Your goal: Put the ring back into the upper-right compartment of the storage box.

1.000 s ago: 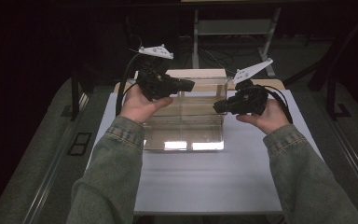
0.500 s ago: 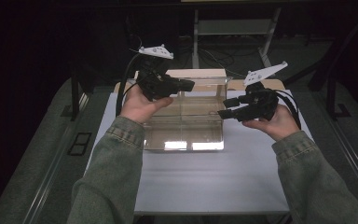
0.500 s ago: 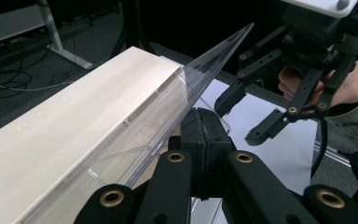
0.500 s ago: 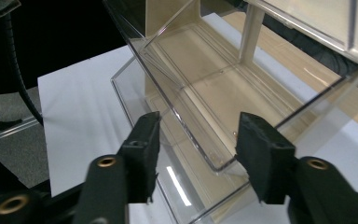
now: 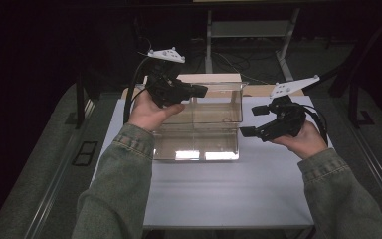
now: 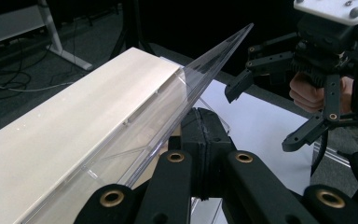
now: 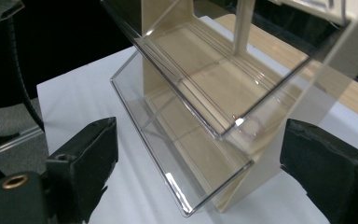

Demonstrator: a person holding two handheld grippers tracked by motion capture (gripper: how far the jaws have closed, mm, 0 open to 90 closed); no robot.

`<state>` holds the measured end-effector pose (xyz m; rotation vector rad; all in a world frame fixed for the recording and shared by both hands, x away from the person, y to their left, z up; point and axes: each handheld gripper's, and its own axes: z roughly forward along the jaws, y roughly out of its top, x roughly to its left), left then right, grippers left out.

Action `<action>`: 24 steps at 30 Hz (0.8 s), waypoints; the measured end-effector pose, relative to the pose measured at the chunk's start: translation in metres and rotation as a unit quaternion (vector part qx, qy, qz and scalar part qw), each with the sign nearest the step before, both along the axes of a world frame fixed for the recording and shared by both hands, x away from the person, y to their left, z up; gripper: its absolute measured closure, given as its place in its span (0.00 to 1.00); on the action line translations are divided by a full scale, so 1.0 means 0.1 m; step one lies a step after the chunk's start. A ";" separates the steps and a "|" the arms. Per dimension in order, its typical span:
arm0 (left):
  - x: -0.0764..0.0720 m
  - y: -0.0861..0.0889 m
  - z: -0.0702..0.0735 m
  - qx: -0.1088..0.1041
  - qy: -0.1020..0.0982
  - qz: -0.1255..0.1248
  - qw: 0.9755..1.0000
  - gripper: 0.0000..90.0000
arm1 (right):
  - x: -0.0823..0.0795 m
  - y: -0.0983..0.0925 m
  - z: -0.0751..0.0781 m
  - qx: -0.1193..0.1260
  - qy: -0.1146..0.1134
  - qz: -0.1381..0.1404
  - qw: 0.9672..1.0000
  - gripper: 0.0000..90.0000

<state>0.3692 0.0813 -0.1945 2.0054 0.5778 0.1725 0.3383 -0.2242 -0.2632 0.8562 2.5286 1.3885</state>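
A clear acrylic two-shelf stand (image 5: 199, 134) with a cream back panel (image 6: 74, 140) stands at the middle of the white table (image 5: 219, 194). My left gripper (image 5: 201, 89) is at the stand's upper left corner. In the left gripper view its jaws (image 6: 205, 135) are shut on the stand's clear side wall (image 6: 200, 79). My right gripper (image 5: 248, 121) is held open just right of the stand, apart from it. The right gripper view looks between the wide-open jaws (image 7: 198, 130) at both clear shelves (image 7: 205, 84). The open right gripper (image 6: 261, 116) is also in the left gripper view.
A wooden board (image 5: 263, 89) lies on the table behind the stand. Metal desk legs (image 5: 209, 35) and cables stand on the dark floor beyond. Bare table surface stretches in front of the stand toward the near edge (image 5: 224, 226).
My right gripper has pulled away from the stand's right side, moved right and slightly nearer, and its jaws have opened. The left gripper has kept its place on the stand.
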 end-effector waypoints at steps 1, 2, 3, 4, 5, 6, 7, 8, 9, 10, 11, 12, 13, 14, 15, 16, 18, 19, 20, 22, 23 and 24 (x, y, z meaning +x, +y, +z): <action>0.00 0.00 0.00 0.000 0.000 0.000 1.000 0.99 | -0.01 0.00 -0.02 -0.004 0.001 -0.006 1.000 0.01; 0.00 0.00 0.00 0.000 0.000 0.000 1.000 0.99 | -0.02 -0.01 -0.05 -0.006 0.001 -0.010 1.000 0.00; 0.00 0.00 0.00 0.000 0.000 0.000 1.000 0.99 | -0.03 -0.02 -0.07 -0.007 0.003 -0.008 1.000 0.00; 0.00 0.00 0.00 0.000 0.000 0.001 1.000 0.99 | -0.03 -0.03 -0.09 -0.006 0.006 -0.007 1.000 0.00; 0.00 0.00 0.00 0.001 0.000 0.001 1.000 0.99 | -0.04 -0.04 -0.12 -0.005 0.005 -0.005 1.000 0.00; 0.00 0.00 0.00 0.001 -0.001 0.000 1.000 0.99 | -0.05 -0.05 -0.14 -0.003 0.005 -0.006 1.000 0.00; 0.00 0.00 0.00 0.001 0.000 0.000 1.000 0.99 | -0.06 -0.06 -0.16 -0.001 0.007 -0.006 1.000 0.00; 0.00 0.00 0.00 0.001 -0.001 0.000 1.000 0.99 | -0.07 -0.07 -0.18 0.001 0.009 -0.006 1.000 0.00; 0.00 0.00 0.00 0.002 -0.001 0.000 1.000 0.99 | -0.08 -0.08 -0.21 0.002 0.010 -0.006 1.000 0.00; 0.00 0.00 0.00 0.001 -0.001 0.000 1.000 0.99 | -0.09 -0.09 -0.23 0.004 0.013 -0.006 1.000 0.00; 0.00 0.00 0.00 0.001 -0.001 0.001 1.000 0.99 | -0.10 -0.10 -0.25 0.004 0.012 -0.005 1.000 0.00; 0.00 0.00 0.00 0.000 -0.001 0.001 1.000 0.99 | -0.10 -0.11 -0.27 0.006 0.014 -0.006 1.000 0.00; 0.00 0.00 0.00 0.001 -0.002 0.000 1.000 0.99 | -0.12 -0.12 -0.30 0.007 0.016 -0.005 1.000 0.00; 0.00 0.00 0.00 0.001 -0.001 0.000 1.000 0.99 | -0.13 -0.12 -0.33 0.005 0.016 -0.005 1.000 0.00; 0.00 0.00 0.00 0.001 -0.002 0.000 1.000 0.99 | -0.14 -0.13 -0.35 0.007 0.018 -0.005 1.000 0.00; 0.00 0.00 0.00 0.001 -0.001 0.000 1.000 0.99 | -0.15 -0.13 -0.37 0.008 0.017 -0.005 1.000 0.00; 0.00 0.00 0.00 0.001 -0.002 0.000 1.000 0.99 | -0.17 -0.15 -0.42 0.009 0.020 -0.004 1.000 0.00; 0.00 0.00 0.00 0.001 -0.002 0.000 1.000 0.99 | -0.18 -0.16 -0.44 0.010 0.019 -0.004 1.000 0.00; 0.00 0.00 0.00 0.001 -0.002 0.000 1.000 0.99 | -0.19 -0.17 -0.46 0.011 0.020 -0.003 1.000 0.00; 0.00 0.00 0.00 0.001 -0.002 0.001 1.000 0.99 | -0.20 -0.18 -0.50 0.012 0.019 -0.005 1.000 0.00; 0.00 0.00 0.00 0.001 -0.003 0.001 1.000 0.99 | -0.22 -0.19 -0.52 0.014 0.020 -0.006 1.000 0.00; 0.00 0.00 -0.01 0.000 -0.002 0.001 1.000 0.99 | -0.23 -0.20 -0.54 0.015 0.021 -0.006 1.000 0.00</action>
